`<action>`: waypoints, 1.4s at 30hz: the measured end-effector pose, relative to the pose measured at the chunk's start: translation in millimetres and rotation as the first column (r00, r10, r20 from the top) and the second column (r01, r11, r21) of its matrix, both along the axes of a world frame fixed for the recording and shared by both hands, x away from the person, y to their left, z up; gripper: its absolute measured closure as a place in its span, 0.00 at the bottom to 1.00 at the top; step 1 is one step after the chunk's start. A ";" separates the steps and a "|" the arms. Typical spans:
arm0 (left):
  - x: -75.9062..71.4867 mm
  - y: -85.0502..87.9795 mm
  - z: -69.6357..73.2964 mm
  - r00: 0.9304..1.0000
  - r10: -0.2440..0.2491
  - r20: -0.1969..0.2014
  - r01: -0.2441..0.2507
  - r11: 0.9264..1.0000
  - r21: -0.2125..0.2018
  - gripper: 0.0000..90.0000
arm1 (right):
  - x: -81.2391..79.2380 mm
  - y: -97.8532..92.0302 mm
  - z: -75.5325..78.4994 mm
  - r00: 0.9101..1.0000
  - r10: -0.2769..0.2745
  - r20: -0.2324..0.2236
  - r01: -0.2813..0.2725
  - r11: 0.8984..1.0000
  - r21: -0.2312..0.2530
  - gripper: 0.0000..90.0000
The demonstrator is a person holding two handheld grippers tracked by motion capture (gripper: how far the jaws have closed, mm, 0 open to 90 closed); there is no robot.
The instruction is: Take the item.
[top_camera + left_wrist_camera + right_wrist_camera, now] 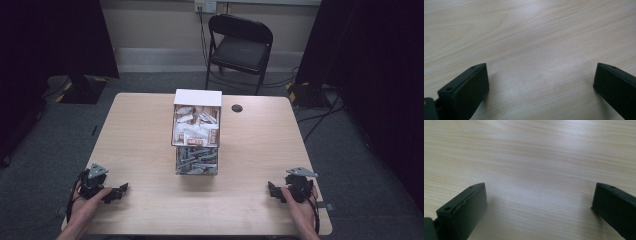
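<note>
Resting at the near corners of the counter, the left claw and right claw are held spread and empty, well apart from the central clear packet-filled box, seemingly awaiting a start.

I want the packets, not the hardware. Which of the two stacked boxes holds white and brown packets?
The upper box, with the white flap, stacked on the clear lower box of grey pieces.

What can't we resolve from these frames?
- Contents of the clear two-tier box: high view, too small; white-brown packets above and grey pieces below, type unreadable.
- Small dark round spot on the light wooden table: high view, too small to identify.
- Both gripper views: bare wood between open jaws, box out of frame.
</note>
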State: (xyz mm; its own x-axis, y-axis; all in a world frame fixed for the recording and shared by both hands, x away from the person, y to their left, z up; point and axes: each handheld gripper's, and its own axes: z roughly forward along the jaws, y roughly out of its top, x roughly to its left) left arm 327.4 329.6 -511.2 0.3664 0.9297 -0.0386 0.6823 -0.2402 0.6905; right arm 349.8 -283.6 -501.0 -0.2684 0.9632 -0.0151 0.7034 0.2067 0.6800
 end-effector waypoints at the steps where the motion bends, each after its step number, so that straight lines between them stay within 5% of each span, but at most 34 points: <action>1: 0.0 0.1 0.0 1.000 -0.001 -0.001 0.001 1.000 0.000 0.00 | 0.0 0.0 0.0 1.000 0.000 0.000 0.000 1.000 0.000 0.00; 7: 0.1 0.1 0.0 1.000 -0.001 0.000 0.001 1.000 0.000 0.00 | -0.3 0.6 0.5 1.000 0.004 0.003 -0.004 1.000 0.003 0.01; 11: 0.1 0.1 0.0 1.000 -0.001 0.000 0.001 1.000 0.000 0.00 | -0.8 1.0 2.6 1.000 -0.002 0.014 0.002 1.000 0.012 0.17; 23: 0.4 0.4 0.0 1.000 -0.006 0.000 0.006 1.000 0.000 0.00 | -5.8 7.3 17.3 0.995 0.078 0.066 -0.086 0.989 0.120 0.28; 26: 0.4 0.4 -0.1 1.000 -0.006 0.000 0.006 1.000 0.000 0.00 | -8.5 14.4 25.6 0.988 0.125 0.089 -0.139 0.975 0.173 0.35; 31: 0.4 0.4 0.0 1.000 -0.006 -0.001 0.006 1.000 0.000 0.00 | -12.9 23.5 32.7 0.978 0.178 0.107 -0.195 0.964 0.183 0.42; 34: 0.4 0.4 -0.1 1.000 -0.006 0.000 0.006 1.000 0.000 0.00 | -15.9 29.0 37.9 0.971 0.214 0.103 -0.233 0.941 0.245 0.48; 37: 0.4 0.4 0.0 1.000 -0.006 0.000 0.006 1.000 0.000 0.00 | -17.3 31.5 40.0 0.966 0.235 0.109 -0.256 0.932 0.256 0.52; 41: 0.4 0.4 -0.1 1.000 -0.006 0.000 0.006 1.000 0.000 0.00 | -21.3 38.7 47.0 0.949 0.288 0.127 -0.311 0.917 0.248 0.58; 42: 0.4 0.3 0.0 1.000 -0.006 0.000 0.006 1.000 0.000 0.00 | -24.5 44.7 51.9 0.938 0.315 0.145 -0.342 0.908 0.242 0.59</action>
